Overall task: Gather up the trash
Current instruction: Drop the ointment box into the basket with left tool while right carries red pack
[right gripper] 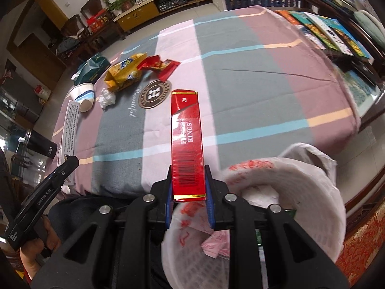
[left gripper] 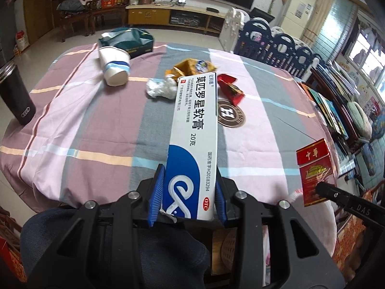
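Observation:
My left gripper (left gripper: 189,183) is shut on a long white-and-blue ointment box (left gripper: 196,125), held above the near edge of the table (left gripper: 84,110). My right gripper (right gripper: 188,179) is shut on a red cigarette pack (right gripper: 186,142) over a white bin lined with a plastic bag (right gripper: 300,192). The same pack (left gripper: 314,168) shows at the right of the left wrist view. On the cloth lie a paper cup (left gripper: 115,65), a crumpled tissue (left gripper: 160,88), a yellow snack bag (left gripper: 190,67) and a red wrapper (left gripper: 232,89).
A black tumbler (left gripper: 15,94) stands at the table's left edge. A dark green tissue box (left gripper: 127,39) sits at the far side. Books (right gripper: 324,31) line a wooden bench to the right. Stacked chairs (left gripper: 276,43) stand beyond. A knee in dark trousers (left gripper: 72,228) is below.

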Demonstrator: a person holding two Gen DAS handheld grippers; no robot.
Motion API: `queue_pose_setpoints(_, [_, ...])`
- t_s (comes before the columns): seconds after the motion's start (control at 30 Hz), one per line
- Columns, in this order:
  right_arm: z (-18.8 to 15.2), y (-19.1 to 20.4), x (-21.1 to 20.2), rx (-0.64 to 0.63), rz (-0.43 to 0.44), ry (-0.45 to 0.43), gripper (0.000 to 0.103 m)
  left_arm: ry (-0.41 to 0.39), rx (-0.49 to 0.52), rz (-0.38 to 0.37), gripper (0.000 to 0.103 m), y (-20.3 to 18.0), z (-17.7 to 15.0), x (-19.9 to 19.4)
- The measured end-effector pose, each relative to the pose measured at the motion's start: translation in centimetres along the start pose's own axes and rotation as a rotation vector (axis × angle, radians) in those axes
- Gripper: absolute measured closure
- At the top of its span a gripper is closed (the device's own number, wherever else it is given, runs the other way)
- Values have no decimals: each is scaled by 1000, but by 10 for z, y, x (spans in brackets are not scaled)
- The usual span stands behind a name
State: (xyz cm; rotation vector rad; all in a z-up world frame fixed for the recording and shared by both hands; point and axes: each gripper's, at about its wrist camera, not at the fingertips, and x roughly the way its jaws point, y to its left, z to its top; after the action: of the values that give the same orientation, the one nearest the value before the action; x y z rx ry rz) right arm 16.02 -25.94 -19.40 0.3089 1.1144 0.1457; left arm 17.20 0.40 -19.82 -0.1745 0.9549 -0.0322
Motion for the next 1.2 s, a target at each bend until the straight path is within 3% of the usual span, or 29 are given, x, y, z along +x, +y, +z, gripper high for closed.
queue_pose_setpoints(0.4, [-41,-90,-72,98,-159,-38,80,91,316,-240,65,-113,-46,-12])
queue_pose_setpoints(0.53, [-80,-110,-69,117,-166,49,80,106,380,-273,65,-135,-61,-14])
queue_pose_setpoints(0.73, [-130,-113,-18,177,-99,208,80,101,377,-259,65,-136,-65,-17])
queue_pose_setpoints(0.83, [-129,-105,-17,152,-88,198,80,107,365,-246,65,-131,-63,-16])
queue_pose_setpoints(0.97, [-121,-111,-30,138,-136,153,80,123,382,-260,65,-138,-67,-15])
queue_pose_setpoints(1.2, [-113,-138,-53,189,-191,98,80,204,465,-389,65,-163,-89,-11])
